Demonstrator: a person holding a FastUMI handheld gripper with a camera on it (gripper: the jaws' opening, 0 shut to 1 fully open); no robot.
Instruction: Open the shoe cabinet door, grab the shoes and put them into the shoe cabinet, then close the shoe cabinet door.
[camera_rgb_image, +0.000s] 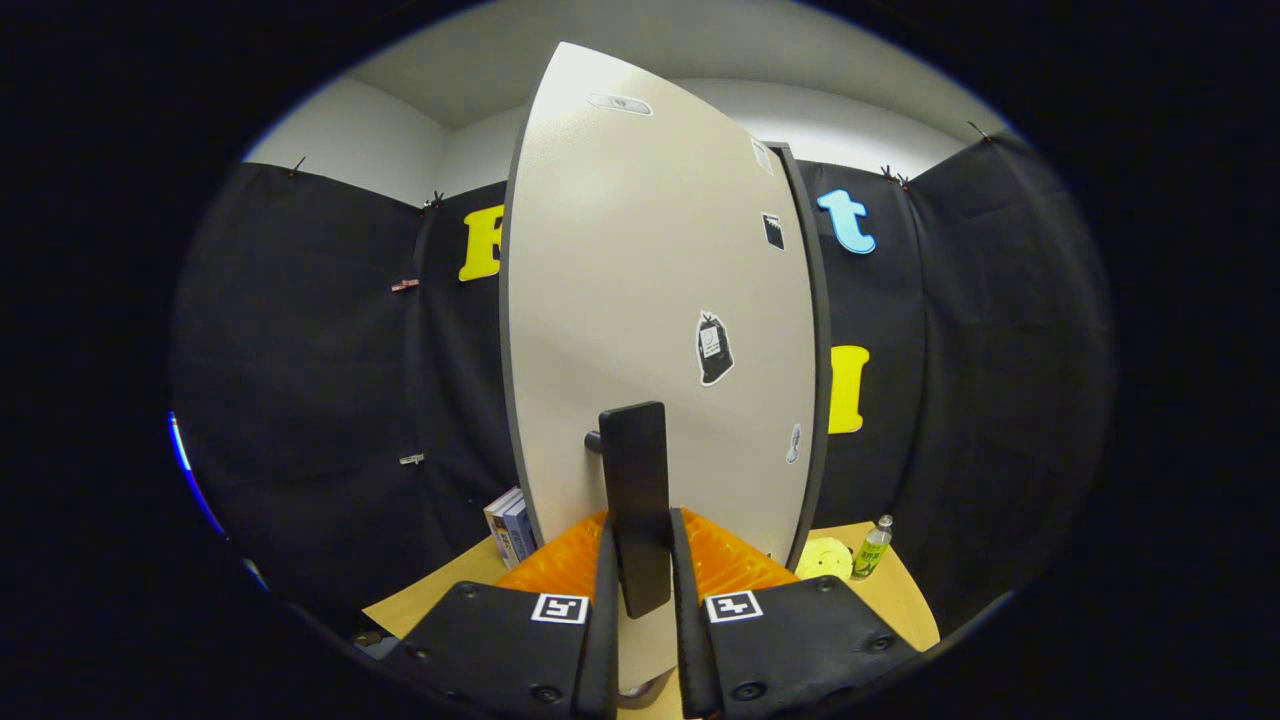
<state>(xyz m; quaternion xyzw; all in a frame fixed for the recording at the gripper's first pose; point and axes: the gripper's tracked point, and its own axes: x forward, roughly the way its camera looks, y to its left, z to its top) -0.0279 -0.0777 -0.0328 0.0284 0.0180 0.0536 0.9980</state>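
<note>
The shoe cabinet door (640, 320), a pale panel with a dark edge and several small stickers, stands right in front of me and fills the middle of the gripper view. A black bar handle (635, 480) stands upright off the door's lower part. My gripper (640, 570) is shut on this handle, one finger (605, 600) pressed to its left side and the other to its right. The handle's lower end pokes down between the fingers. The cabinet's inside and the shoes are hidden behind the door.
A wooden tabletop (420, 605) lies below. Books (508, 525) stand left of the door. To the right of the door sit a pale yellow round object (825, 558) and a small green bottle (872, 548). Black cloth walls close in all around.
</note>
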